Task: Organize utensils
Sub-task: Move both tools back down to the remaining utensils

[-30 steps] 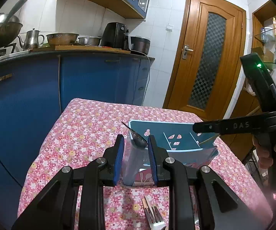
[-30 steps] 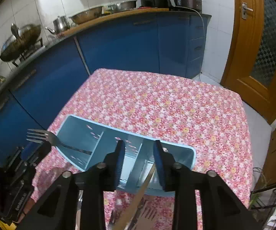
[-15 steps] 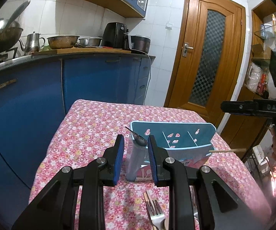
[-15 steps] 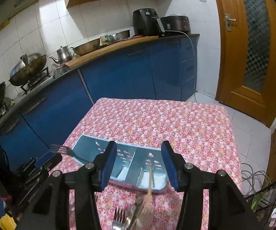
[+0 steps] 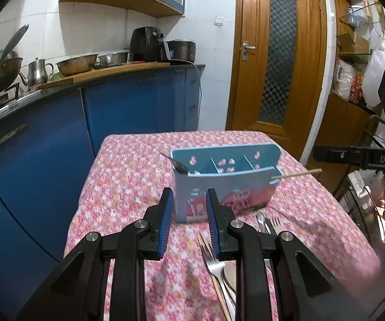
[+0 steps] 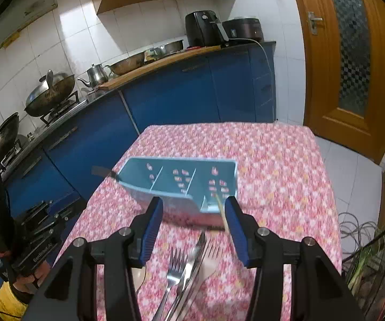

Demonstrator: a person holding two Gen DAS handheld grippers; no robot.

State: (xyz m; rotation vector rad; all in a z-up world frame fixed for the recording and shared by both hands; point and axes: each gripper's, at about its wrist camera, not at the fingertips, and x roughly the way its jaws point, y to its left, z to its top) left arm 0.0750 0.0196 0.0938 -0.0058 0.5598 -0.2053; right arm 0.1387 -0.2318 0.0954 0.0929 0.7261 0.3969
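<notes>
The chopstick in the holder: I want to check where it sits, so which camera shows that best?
The right wrist view: it looks down into the blue holder, where the chopstick stands in the compartment at its right end. The left wrist view shows only the holder's front wall and the chopstick's end sticking out sideways past it.

- Left gripper point(image 5: 188, 224): black linkage arms, silver round pivot screws, and blue ribbed pads on the inner faces of both fingers.
- Right gripper point(image 6: 193, 230): the same build, with black arms, silver screws and blue pads; seen from the side, its bar carries the pale letters "DAS" and a green light.
- Sleeve point(image 6: 6, 301): yellow cuff at the hand gripping the left handle.
</notes>
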